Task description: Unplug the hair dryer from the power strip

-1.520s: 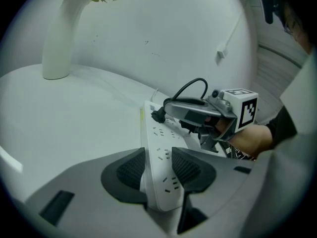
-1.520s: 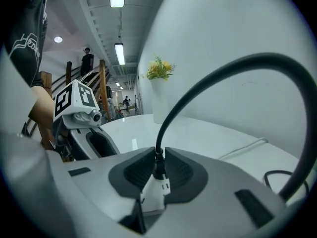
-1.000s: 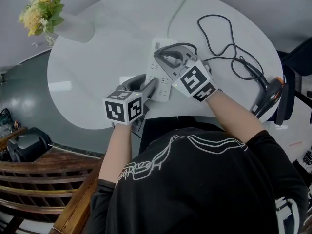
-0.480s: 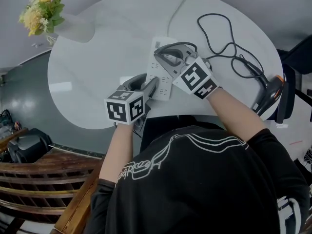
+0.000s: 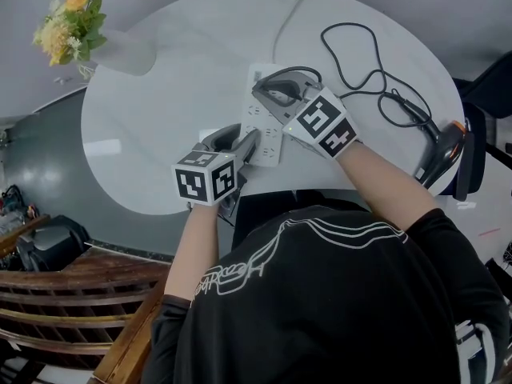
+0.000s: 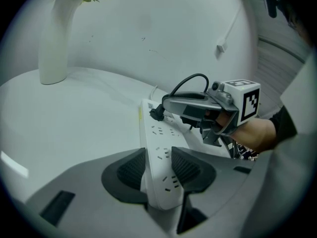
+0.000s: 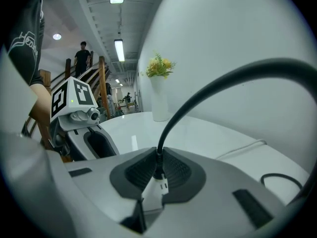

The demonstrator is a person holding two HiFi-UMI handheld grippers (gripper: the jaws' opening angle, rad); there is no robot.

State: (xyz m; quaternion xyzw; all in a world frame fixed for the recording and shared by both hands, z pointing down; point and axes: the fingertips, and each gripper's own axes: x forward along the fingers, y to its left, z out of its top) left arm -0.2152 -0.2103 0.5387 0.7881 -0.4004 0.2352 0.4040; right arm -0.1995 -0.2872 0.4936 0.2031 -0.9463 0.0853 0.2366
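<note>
Could drag the power strip point(image 6: 159, 148) across the desk point(image 5: 152, 126) with a slack left hold; could strain the cord point(image 7: 257, 67) by pulling the plug point(image 6: 157, 114) aslant. Clamps the strip's near end in the left gripper point(image 6: 158, 168), jaws spread wide. Pinches the plug, seemingly still seated, in the right gripper point(image 7: 157, 175), jaws almost together. Leaves the hair dryer point(image 5: 438, 157) at the desk's right edge.

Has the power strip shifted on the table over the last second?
No. The power strip lies as before relative to the vase and the table edge, clamped in the left gripper jaws; the right gripper grips the plug.
</note>
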